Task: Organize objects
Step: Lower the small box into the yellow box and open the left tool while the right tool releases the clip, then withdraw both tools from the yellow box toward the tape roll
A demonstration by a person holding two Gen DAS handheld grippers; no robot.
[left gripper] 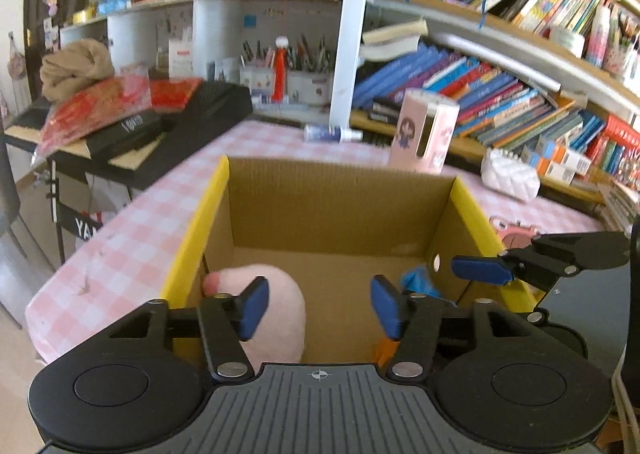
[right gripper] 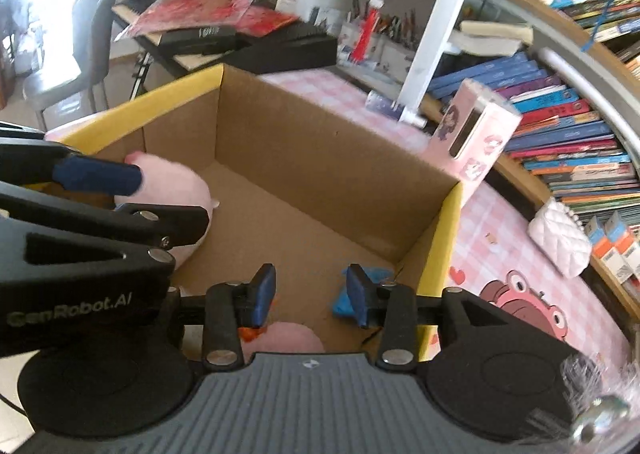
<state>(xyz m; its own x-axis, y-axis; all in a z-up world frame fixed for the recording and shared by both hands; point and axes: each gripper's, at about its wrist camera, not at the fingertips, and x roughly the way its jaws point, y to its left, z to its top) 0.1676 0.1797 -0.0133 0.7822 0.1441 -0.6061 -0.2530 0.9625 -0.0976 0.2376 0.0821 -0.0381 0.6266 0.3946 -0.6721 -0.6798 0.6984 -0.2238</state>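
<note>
1. Left wrist view: my left gripper [left gripper: 318,308] hangs over the open cardboard box [left gripper: 340,190], its jaws spread with nothing pinched between them. A pink plush toy [left gripper: 276,306] lies in the box at lower left of the frame, soft and rounded, partly behind my left pad. A crumpled blue thing [left gripper: 418,280] sits at the box's lower right. To finish this step well I should lift straight up, clear of the yellow-edged walls, so the pads don't snag the plush.

2. Right wrist view: my right gripper [right gripper: 310,300] also stands over the box, jaws parted and empty. The blue thing [right gripper: 344,304] lies just behind the right pad; another pink plush piece [right gripper: 292,336] shows at the bottom centre. The corrugated walls look stiff and matte. Outside, on the pink checked desk [right gripper: 500,214] at right, a pink carton [right gripper: 476,134] and a quilted white pouch [right gripper: 560,238] wait, probably next.
</note>
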